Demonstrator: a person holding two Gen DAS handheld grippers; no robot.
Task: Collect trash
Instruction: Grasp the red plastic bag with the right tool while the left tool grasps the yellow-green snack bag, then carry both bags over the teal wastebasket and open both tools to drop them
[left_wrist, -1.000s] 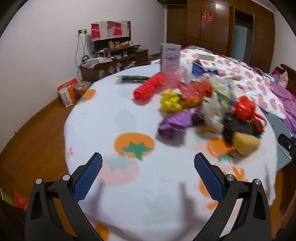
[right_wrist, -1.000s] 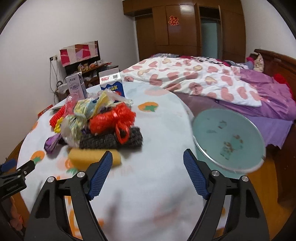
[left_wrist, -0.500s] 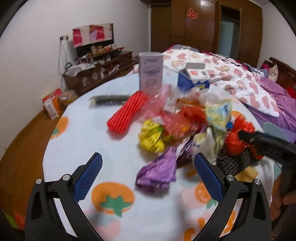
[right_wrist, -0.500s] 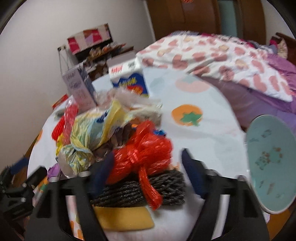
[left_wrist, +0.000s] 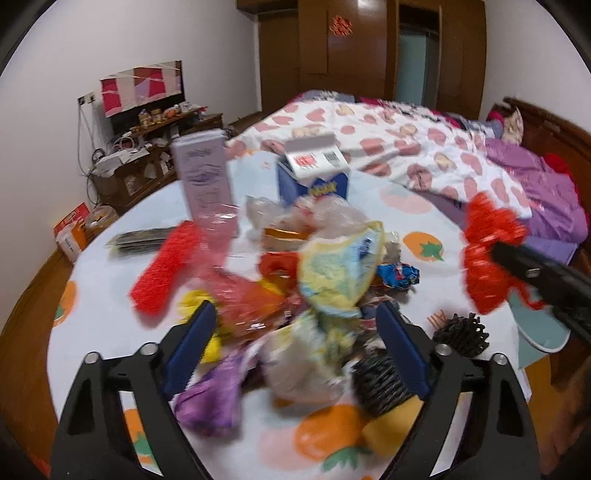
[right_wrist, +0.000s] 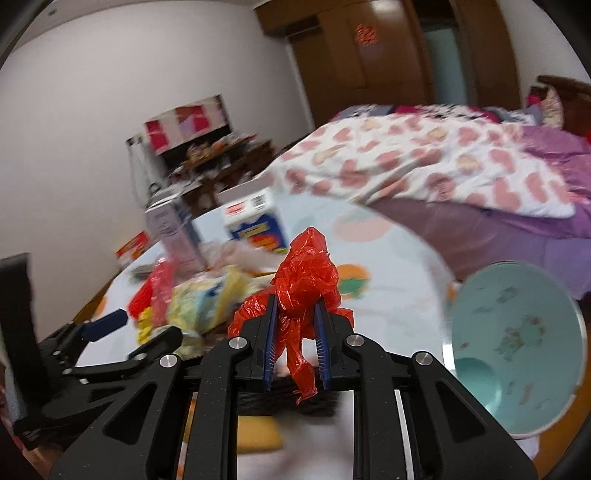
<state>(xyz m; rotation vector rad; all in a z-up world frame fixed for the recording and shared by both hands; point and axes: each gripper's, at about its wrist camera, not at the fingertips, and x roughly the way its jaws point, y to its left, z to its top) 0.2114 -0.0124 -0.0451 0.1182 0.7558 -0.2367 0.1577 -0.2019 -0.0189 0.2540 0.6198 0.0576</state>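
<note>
Left wrist view: your left gripper (left_wrist: 295, 343), jaws just narrowing but still unclenched, straddles the trash pile (left_wrist: 314, 280) on the table (left_wrist: 417, 221).
Right wrist view: your right gripper (right_wrist: 295, 332), jaws just closing, pinches the red plastic bag (right_wrist: 306, 273); light, crumpling, slippery, so grip bunched folds.

**Trash on the table**

A crumpled red plastic bag (right_wrist: 306, 280) is lifted clear, pinched upright, one tail hanging; the remaining trash heap (left_wrist: 306, 295) of wrappers, bags and netting lies jumbled on the fruit-print tablecloth (left_wrist: 110, 295).

Trash heap (left_wrist: 314, 280) crowding mid-table; bare cloth (left_wrist: 110, 332) along its left edge.
</note>
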